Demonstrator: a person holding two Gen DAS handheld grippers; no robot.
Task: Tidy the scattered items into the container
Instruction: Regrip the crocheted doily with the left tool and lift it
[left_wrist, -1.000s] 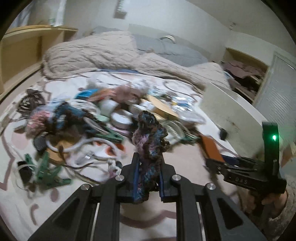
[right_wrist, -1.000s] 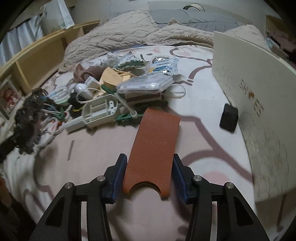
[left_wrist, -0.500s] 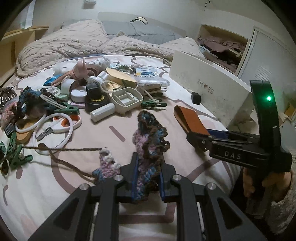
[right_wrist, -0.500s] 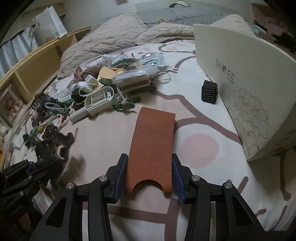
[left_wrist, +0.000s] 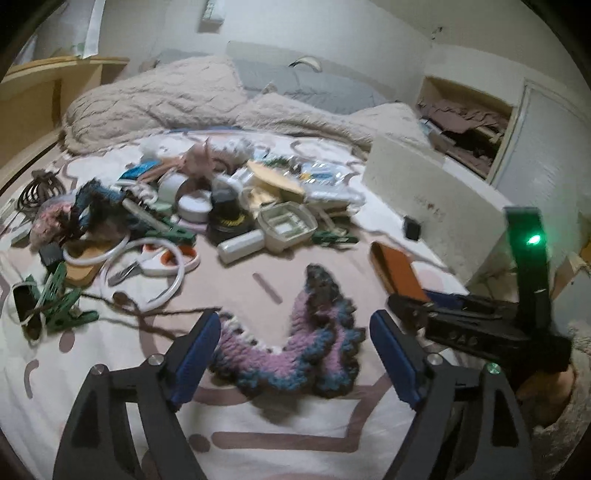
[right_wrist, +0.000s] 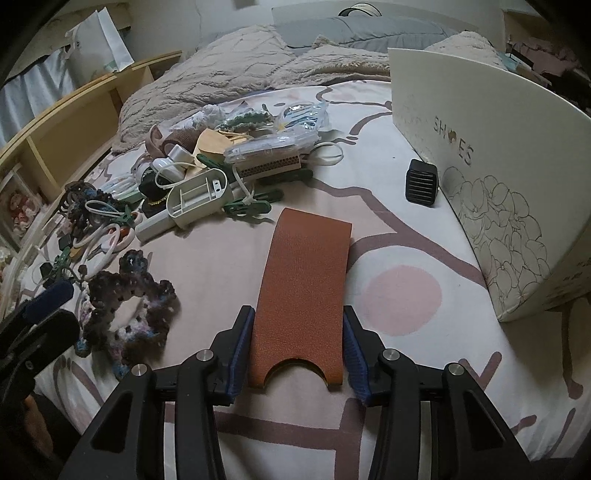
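Observation:
My left gripper (left_wrist: 295, 343) is open, its jaws wide apart on either side of a purple and blue crocheted piece (left_wrist: 295, 350) that lies loose on the bed sheet. The crocheted piece also shows in the right wrist view (right_wrist: 125, 299). My right gripper (right_wrist: 299, 347) is shut on a flat orange-brown leather sleeve (right_wrist: 306, 295), held level just above the sheet; it also shows in the left wrist view (left_wrist: 399, 273). The white shoe box (right_wrist: 498, 177) stands at the right, its side facing me. A heap of scattered items (left_wrist: 207, 206) lies beyond.
A small black cube (right_wrist: 421, 182) sits by the box. Scissors (left_wrist: 151, 264), white rings, green clips (left_wrist: 62, 306) and a white tray (left_wrist: 288, 225) lie in the heap. A beige blanket (left_wrist: 177, 99) and pillows lie behind; wooden shelving (right_wrist: 62, 136) runs along the left.
My left gripper has opened and let go of the crocheted piece, which now lies spread on the sheet. My right gripper still holds the sleeve, nearly unmoved.

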